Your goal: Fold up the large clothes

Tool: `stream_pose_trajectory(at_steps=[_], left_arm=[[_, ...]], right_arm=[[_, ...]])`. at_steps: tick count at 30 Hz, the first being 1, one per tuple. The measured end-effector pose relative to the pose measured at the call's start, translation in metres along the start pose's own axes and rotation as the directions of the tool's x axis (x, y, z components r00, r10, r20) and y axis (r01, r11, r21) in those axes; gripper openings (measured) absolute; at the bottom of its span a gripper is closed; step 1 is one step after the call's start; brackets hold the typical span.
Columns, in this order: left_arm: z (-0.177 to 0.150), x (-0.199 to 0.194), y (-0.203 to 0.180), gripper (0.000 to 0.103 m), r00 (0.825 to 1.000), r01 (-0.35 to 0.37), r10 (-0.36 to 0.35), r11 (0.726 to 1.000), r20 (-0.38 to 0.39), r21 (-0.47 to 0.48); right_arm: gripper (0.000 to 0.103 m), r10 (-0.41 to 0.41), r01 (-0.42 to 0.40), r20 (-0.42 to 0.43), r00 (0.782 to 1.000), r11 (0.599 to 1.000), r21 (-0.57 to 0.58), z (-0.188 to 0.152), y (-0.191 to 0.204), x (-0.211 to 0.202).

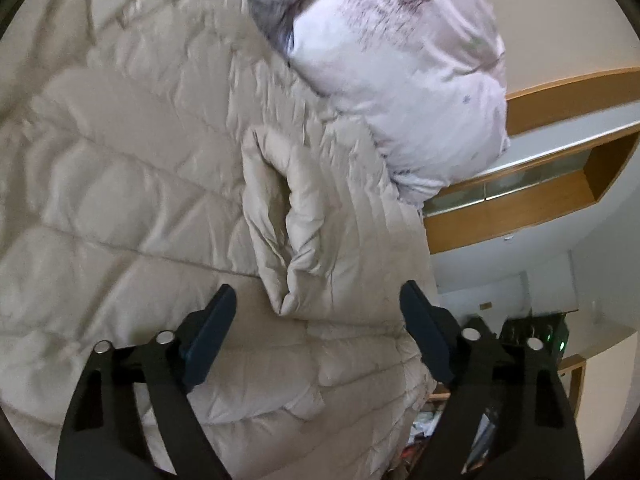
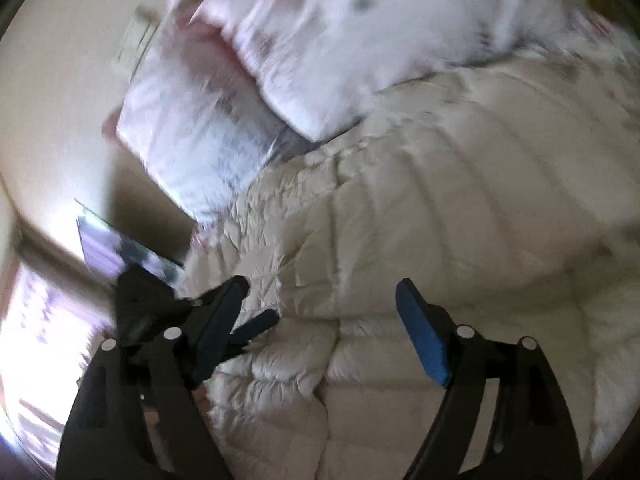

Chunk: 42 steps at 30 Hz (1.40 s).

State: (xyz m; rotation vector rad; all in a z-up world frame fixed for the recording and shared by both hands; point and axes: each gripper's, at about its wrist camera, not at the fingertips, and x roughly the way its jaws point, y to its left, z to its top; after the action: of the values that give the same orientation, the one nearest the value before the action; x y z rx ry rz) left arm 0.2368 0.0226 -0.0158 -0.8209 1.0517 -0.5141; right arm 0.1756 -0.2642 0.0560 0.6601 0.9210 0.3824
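left tongs [image 1: 318, 298] spread wide, nothing between blue pads, hovering over cream quilted puffer coat [image 1: 132, 184]. rumpled fold of coat [image 1: 280, 232] just ahead of tips. right tongs [image 2: 320, 292] likewise spread wide, empty, above same coat [image 2: 440, 200]; left tongs [image 2: 256, 326] visible at its left side, near coat edge. coat lies spread over bed, filling most of both views. pale pink floral pillows [image 1: 408, 76] [image 2: 320, 40] beyond coat, touching its far edge. wooden wall shelf [image 1: 560, 176] off to right in left view.

Pale floral pillows [image 1: 404, 80] at bedhead; wooden wall shelf [image 1: 560, 184] beside; bright window [image 2: 36, 360].
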Motion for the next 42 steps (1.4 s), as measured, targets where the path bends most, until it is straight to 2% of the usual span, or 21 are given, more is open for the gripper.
stream_pose_trajectory(at_steps=[3,5,6,8,10,12,14,15,16,18,19,22,27,30,32,33,34,36,39,41,42], left_arm=[[0.004,0.013,0.001,0.070,1.000,-0.023,0.023,1.000,-0.001,-0.014],[0.007,0.020,0.003,0.051,1.000,-0.019,0.019,1.000,-0.005,-0.018],[0.008,0.022,0.004,0.045,1.000,-0.015,0.015,1.000,-0.009,-0.022],[0.011,0.027,0.005,0.024,1.000,-0.018,0.018,1.000,-0.013,-0.021],[0.014,0.029,0.006,0.013,0.999,-0.039,0.039,0.999,0.000,-0.002],[0.016,0.027,0.008,0.009,0.998,-0.056,0.056,0.998,0.025,0.012],[0.020,0.022,0.007,0.007,0.996,-0.071,0.070,0.997,0.050,0.022],[0.021,0.018,0.007,0.007,0.995,-0.078,0.076,0.997,0.069,0.029],[0.023,0.013,0.006,0.006,0.993,-0.085,0.082,0.996,0.087,0.034],[0.026,0.001,0.005,0.006,0.988,-0.100,0.093,0.994,0.125,0.053],[0.028,-0.003,0.005,0.006,0.986,-0.105,0.096,0.993,0.136,0.059],[0.029,-0.019,0.011,0.006,0.975,-0.153,0.137,0.985,0.175,0.080],[0.027,-0.027,0.031,0.006,0.959,-0.227,0.212,0.972,0.190,0.063],[0.026,-0.027,0.041,0.006,0.956,-0.241,0.229,0.970,0.186,0.044],[0.025,-0.024,0.041,0.006,0.954,-0.255,0.243,0.966,0.176,0.050],[0.024,-0.023,0.040,0.007,0.952,-0.264,0.251,0.963,0.174,0.057],[0.024,-0.023,0.039,0.007,0.952,-0.270,0.256,0.961,0.171,0.065],[0.024,-0.024,0.037,0.010,0.951,-0.274,0.258,0.959,0.171,0.075],[0.024,-0.031,0.037,0.030,0.951,-0.275,0.261,0.959,0.169,0.065],[0.021,-0.041,0.036,0.054,0.947,-0.279,0.263,0.958,0.185,0.067],[0.018,-0.051,0.034,0.057,0.941,-0.290,0.270,0.954,0.206,0.074]], right_arm=[[0.081,0.028,-0.028,-0.001,1.000,0.990,0.138,-0.004,-0.034,-0.017],[0.081,0.041,-0.039,-0.005,0.999,0.975,0.219,-0.009,-0.056,-0.019],[0.081,0.029,-0.029,0.002,1.000,0.966,0.258,-0.008,-0.067,-0.019],[0.080,0.008,-0.014,0.021,1.000,0.953,0.304,-0.005,-0.080,-0.018],[0.076,-0.014,-0.011,0.071,0.997,0.941,0.339,0.001,-0.092,-0.019],[0.072,-0.058,0.012,0.117,0.991,0.934,0.358,0.009,-0.098,-0.021],[0.064,-0.113,0.043,0.167,0.979,0.927,0.372,0.018,-0.103,-0.023],[0.051,-0.143,0.064,0.186,0.972,0.925,0.375,0.022,-0.105,-0.024],[0.032,-0.169,0.086,0.203,0.964,0.927,0.364,0.027,-0.104,-0.024],[0.016,-0.186,0.111,0.210,0.960,0.940,0.324,0.032,-0.097,-0.020],[0.014,-0.182,0.118,0.205,0.962,0.950,0.290,0.032,-0.091,-0.017],[0.013,-0.201,0.167,0.186,0.962,0.969,0.183,0.025,-0.069,-0.007],[0.012,-0.252,0.240,0.095,0.963,0.964,0.117,0.013,-0.060,0.018],[0.013,-0.291,0.287,0.035,0.956,0.954,0.090,0.006,-0.061,0.033],[0.017,-0.339,0.338,0.012,0.941,0.940,0.048,0.004,-0.057,0.038],[0.024,-0.357,0.357,0.010,0.934,0.934,0.029,0.002,-0.055,0.038],[0.036,-0.397,0.397,0.008,0.918,0.918,-0.004,0.001,-0.048,0.037],[0.050,-0.438,0.437,0.004,0.899,0.897,-0.068,-0.005,-0.031,0.032],[0.050,-0.437,0.430,0.010,0.900,0.882,-0.193,-0.015,0.006,0.028],[0.048,-0.423,0.414,0.027,0.906,0.869,-0.273,-0.019,0.030,0.030],[0.046,-0.406,0.398,0.039,0.913,0.863,-0.312,-0.020,0.044,0.033]])
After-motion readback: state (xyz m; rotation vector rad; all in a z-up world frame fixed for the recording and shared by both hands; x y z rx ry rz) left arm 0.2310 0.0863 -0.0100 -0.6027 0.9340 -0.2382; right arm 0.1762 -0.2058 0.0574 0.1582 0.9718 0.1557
